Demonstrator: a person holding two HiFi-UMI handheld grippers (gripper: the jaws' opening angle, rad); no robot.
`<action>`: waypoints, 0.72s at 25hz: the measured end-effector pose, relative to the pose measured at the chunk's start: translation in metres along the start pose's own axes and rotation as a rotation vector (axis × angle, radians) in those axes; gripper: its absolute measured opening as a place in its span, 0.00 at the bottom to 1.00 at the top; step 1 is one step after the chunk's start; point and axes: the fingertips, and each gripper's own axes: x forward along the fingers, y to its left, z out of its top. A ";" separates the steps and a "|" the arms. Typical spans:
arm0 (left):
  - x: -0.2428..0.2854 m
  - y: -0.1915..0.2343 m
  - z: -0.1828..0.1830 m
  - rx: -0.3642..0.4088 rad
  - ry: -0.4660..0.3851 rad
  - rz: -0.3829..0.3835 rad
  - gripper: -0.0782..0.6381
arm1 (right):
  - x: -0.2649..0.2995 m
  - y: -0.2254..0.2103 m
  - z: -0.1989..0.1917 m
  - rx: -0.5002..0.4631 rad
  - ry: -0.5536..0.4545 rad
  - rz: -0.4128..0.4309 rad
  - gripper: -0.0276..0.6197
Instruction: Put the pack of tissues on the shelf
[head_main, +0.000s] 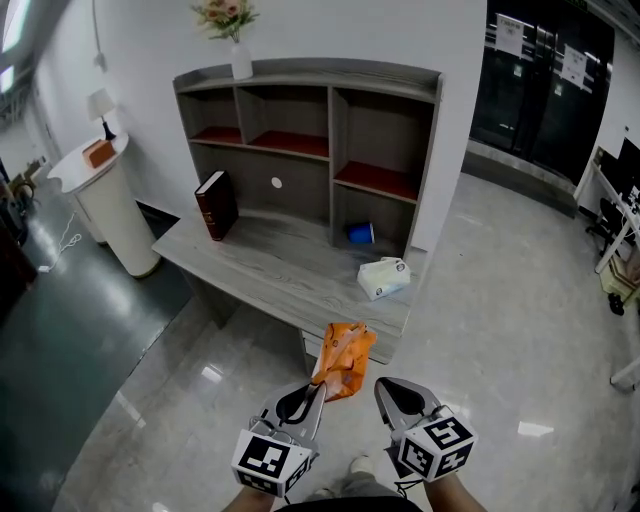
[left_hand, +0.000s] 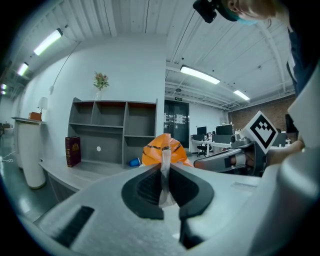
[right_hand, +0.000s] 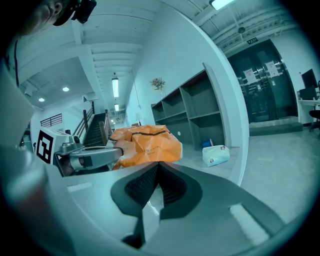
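A person stands facing a grey shelf unit (head_main: 338, 140) that sits at the back of a grey wood-grain bench (head_main: 270, 265), against a white wall. The person holds a hand-held gripper in each hand, low and in front of the bench's near edge.

The left hand-held gripper (head_main: 318, 385) is clamped shut on a thin flap of the orange pack of tissues (head_main: 345, 360). The pack hangs in the air just past the jaws, out from the shelf unit and over the near edge of the bench. The right hand-held gripper (head_main: 385, 388) is just beside it with its jaws closed together and nothing between them.

In front of the shelf unit, the bench top shows bare wood grain between a dark red book (head_main: 216, 205), standing tilted at the shelf unit's left, and a white tissue pack (head_main: 383, 278), lying in front of its right side near the bench's front edge. Glossy pale floor (head_main: 500, 300) spreads wide to the right of the shelf unit.

The shelf unit is split into open compartments with reddish shelf boards. A blue cup (head_main: 361, 233) lies on its side in the lower right compartment. A white vase of flowers (head_main: 241, 60) stands on the shelf unit's top, towards the left. Left of the shelf unit stands a white round pedestal (head_main: 110, 210).
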 end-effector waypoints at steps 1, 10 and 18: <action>0.006 0.001 0.001 0.001 -0.001 0.004 0.11 | 0.003 -0.004 0.002 -0.004 0.000 0.007 0.05; 0.047 0.005 0.011 0.000 -0.012 0.036 0.11 | 0.021 -0.038 0.022 -0.020 0.000 0.051 0.05; 0.076 0.002 0.016 -0.005 -0.010 0.069 0.11 | 0.030 -0.061 0.031 -0.033 0.012 0.097 0.05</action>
